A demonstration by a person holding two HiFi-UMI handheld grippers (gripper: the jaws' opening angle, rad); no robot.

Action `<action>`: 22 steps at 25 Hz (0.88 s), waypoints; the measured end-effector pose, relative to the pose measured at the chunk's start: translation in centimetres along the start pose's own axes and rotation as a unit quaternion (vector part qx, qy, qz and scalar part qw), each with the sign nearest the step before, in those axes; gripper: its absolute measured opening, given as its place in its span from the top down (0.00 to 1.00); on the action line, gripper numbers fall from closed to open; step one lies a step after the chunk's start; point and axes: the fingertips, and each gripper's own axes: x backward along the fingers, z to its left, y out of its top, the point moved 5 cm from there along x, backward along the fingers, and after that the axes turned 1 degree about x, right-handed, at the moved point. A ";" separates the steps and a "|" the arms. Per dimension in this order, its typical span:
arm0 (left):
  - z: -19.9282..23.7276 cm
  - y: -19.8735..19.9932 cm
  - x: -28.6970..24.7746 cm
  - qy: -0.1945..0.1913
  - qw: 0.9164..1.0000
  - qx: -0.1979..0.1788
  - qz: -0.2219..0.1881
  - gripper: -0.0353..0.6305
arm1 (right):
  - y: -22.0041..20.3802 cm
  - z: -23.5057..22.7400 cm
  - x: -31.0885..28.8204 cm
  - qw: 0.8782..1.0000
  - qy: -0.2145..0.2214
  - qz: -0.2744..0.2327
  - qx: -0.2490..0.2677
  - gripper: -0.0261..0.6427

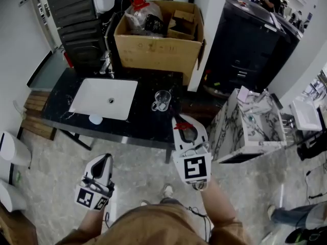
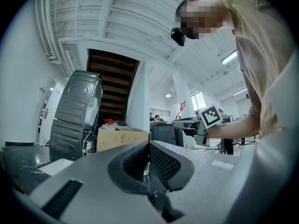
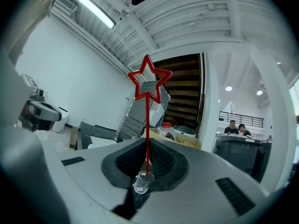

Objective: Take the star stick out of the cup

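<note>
Right gripper [image 1: 183,129] first: its jaws are pinched narrow on the star stick [image 3: 148,125], the thin red shaft standing upright between the dark pads with the open red star at the top. From the head view we see that red star [image 1: 182,126] at the gripper's tip, over the front edge of the black counter [image 1: 138,124]. The stick is out of the cup [image 1: 162,100], which sits on the counter further back, apart from the gripper.

In the right gripper view the cup [image 3: 141,182] shows small and clear in the gap below the pads, just under the foot of the shaft. It is a clear glass cup with a handle, and we can make out nothing inside it.

Now the left gripper [image 1: 106,160]: it hangs low on the person's left, off the counter, pads together at the tip and nothing between them. Its own view catches the right gripper [image 2: 202,125] out to the side, marker cube facing us, and the red stick [image 2: 180,109] rising beside it.

Moving outward, left of the cup lies a white sink [image 1: 82,102], its basin bare apart from the drain, with a small pale round thing at its front edge. Behind the cup stands an open cardboard box [image 1: 156,52]. It holds a crumpled clear plastic item with a red part on the left and a smaller brown carton on the right.
</note>
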 end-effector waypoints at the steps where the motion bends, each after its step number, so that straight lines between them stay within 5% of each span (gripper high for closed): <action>1: -0.1 0.0 0.0 -0.002 1.000 0.000 0.000 0.94 | 0.1 0.0 0.2 1.000 -0.002 -0.001 -0.003 0.94; 22: -1.0 0.5 -0.1 -0.018 1.000 0.000 -0.004 0.94 | 0.9 -0.7 4.9 0.995 -0.022 -0.018 -0.093 0.94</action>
